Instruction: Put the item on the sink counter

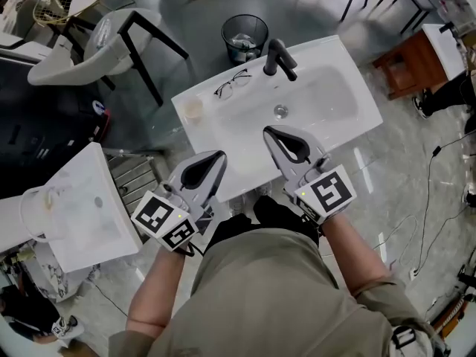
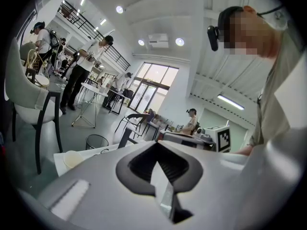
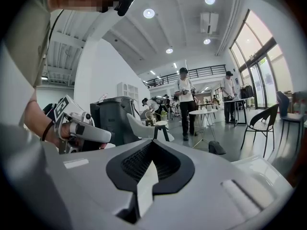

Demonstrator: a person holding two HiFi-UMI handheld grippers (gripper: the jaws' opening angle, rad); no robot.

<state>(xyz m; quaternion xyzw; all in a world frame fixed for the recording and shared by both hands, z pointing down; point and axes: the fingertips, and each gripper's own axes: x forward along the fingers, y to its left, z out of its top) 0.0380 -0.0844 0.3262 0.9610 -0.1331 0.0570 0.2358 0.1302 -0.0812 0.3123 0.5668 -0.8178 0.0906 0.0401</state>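
A white sink counter (image 1: 223, 136) with a black faucet (image 1: 279, 56) stands in front of me in the head view. On its left part lie a pair of black-rimmed glasses (image 1: 232, 84) and a small pale cup (image 1: 193, 110). My left gripper (image 1: 219, 155) hangs over the counter's front left edge, shut and empty. My right gripper (image 1: 268, 131) reaches over the front of the basin, also shut with nothing in it. In the left gripper view the closed jaws (image 2: 156, 145) point past the cup (image 2: 72, 158). The right gripper view shows its jaws (image 3: 152, 143) closed together.
A black wire bin (image 1: 245, 36) stands behind the counter, with a white chair (image 1: 89, 47) at the back left. Another white basin (image 1: 89, 214) sits close on my left, and a wooden stool (image 1: 409, 62) at the right. Several people stand farther off in the room.
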